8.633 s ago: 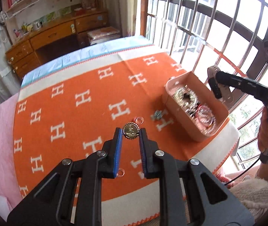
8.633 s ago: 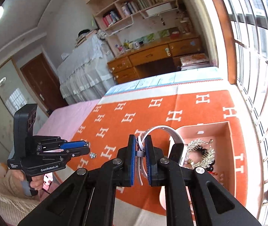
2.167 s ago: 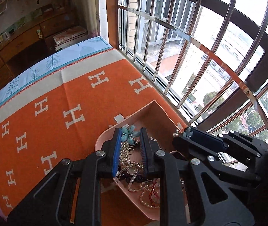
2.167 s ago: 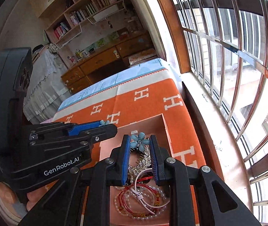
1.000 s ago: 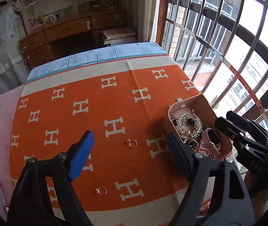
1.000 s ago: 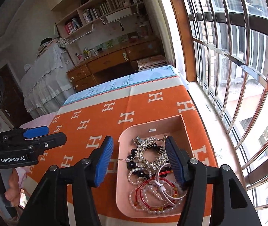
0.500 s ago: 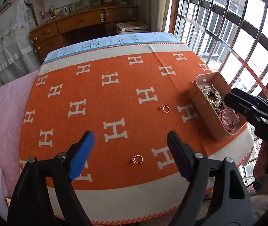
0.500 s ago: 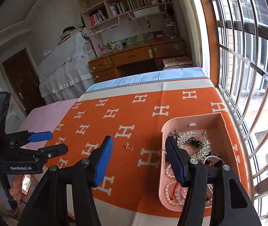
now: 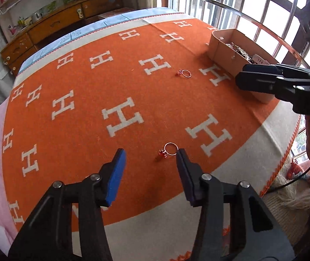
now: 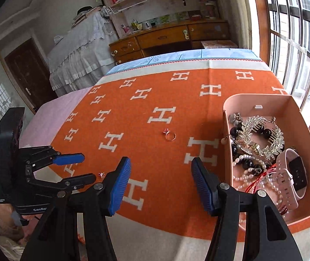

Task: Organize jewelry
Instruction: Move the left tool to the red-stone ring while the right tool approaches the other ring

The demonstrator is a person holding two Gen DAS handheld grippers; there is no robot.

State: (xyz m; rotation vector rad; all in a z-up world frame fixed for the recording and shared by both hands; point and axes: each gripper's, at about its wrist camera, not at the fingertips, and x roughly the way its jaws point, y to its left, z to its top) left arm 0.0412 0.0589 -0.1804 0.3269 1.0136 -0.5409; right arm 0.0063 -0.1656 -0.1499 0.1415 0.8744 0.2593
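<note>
Left wrist view: since a second ago the left tool [image 9: 149, 155] has dropped, jaws wide, to the near gold ring with red stone [image 9: 168, 149]; the right tool [image 10: 161, 170], wide and empty, has left the pink plastic jewelry box [image 10: 294, 106] and faces the far ring [image 10: 169, 135].

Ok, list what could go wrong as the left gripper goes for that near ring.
1. The near ring is thin and lies flat on the soft orange blanket; the open left gripper may pinch fabric or slip off it.
2. It sits close to one finger, off centre, so closing could flick it away.
3. The pink box is already piled with tangled jewelry; a dropped ring could snag or bounce out.
</note>
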